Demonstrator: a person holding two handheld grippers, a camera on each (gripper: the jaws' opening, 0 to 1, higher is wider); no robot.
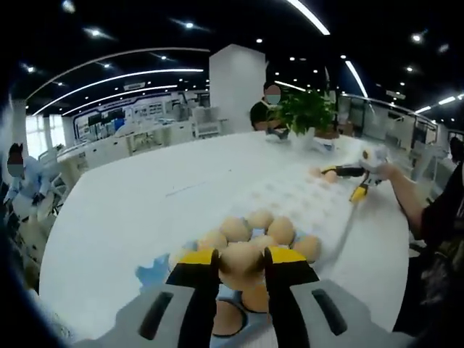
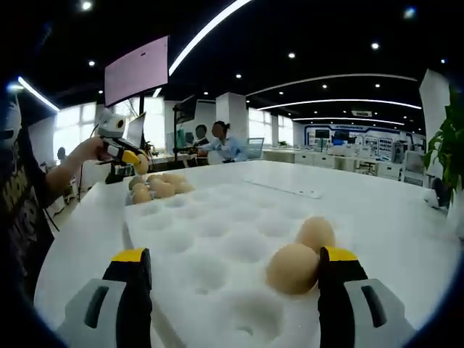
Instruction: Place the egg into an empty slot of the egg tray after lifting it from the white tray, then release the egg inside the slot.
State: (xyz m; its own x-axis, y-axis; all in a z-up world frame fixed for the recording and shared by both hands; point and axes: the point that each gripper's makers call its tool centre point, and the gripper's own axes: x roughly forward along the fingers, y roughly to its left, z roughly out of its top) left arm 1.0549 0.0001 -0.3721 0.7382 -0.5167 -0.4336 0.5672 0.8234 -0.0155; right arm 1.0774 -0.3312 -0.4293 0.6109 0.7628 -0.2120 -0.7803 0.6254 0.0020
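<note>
My left gripper [image 1: 243,259] is shut on a tan egg [image 1: 241,267], just above a heap of several eggs [image 1: 261,226] lying in the white tray [image 1: 154,273]. Past the heap lies the white foam egg tray [image 1: 301,197]. In the right gripper view that egg tray [image 2: 210,239] spreads out below my right gripper [image 2: 232,257], which is wide open with nothing held. Two eggs [image 2: 293,268] sit in slots near its right jaw. At the tray's far left corner, the left gripper [image 2: 134,161] hovers over the egg heap [image 2: 161,187]. The right gripper [image 1: 353,181] also appears far right, in a hand.
Everything rests on a large round white table [image 1: 138,210]. A potted green plant [image 1: 306,112] stands at its far edge, with a seated person [image 1: 264,112] behind it. Other people [image 2: 221,145] sit at desks beyond the table. A person's arm [image 1: 406,199] reaches in from the right.
</note>
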